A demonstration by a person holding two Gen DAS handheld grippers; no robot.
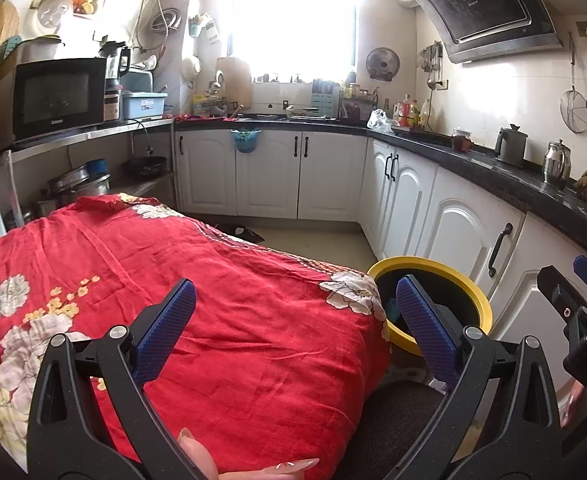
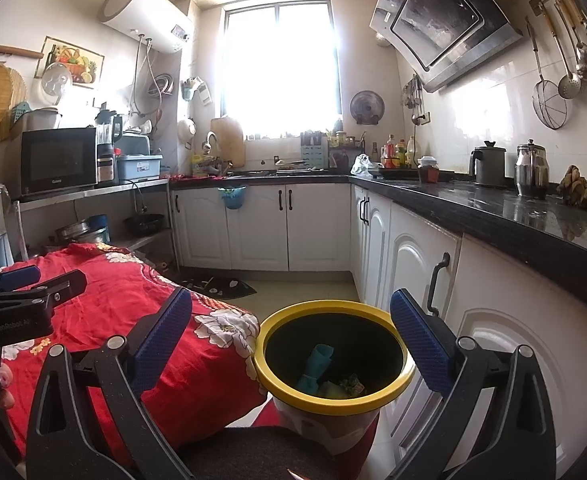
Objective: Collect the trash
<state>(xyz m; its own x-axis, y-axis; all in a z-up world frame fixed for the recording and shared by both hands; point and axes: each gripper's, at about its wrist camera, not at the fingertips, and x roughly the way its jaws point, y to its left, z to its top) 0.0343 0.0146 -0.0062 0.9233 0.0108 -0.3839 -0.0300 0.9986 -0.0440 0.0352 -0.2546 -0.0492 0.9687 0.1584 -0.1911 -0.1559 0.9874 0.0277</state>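
A yellow-rimmed trash bin (image 2: 375,400) stands on the floor beside the table; its rim also shows in the left wrist view (image 1: 479,300). Inside lie a teal scrap (image 2: 317,364) and some crumpled trash (image 2: 347,386). My right gripper (image 2: 291,326) is open and empty, held just above the bin's mouth. My left gripper (image 1: 295,318) is open and empty above the red floral tablecloth (image 1: 213,300). The right gripper shows at the right edge of the left wrist view (image 1: 577,296). The left gripper shows at the left of the right wrist view (image 2: 33,284).
The table under the red cloth (image 2: 133,320) fills the left. White cabinets (image 2: 413,272) under a black counter (image 2: 533,216) run along the right and back. A dark mat (image 2: 221,286) lies on the floor. A microwave (image 1: 59,98) sits on a shelf at left.
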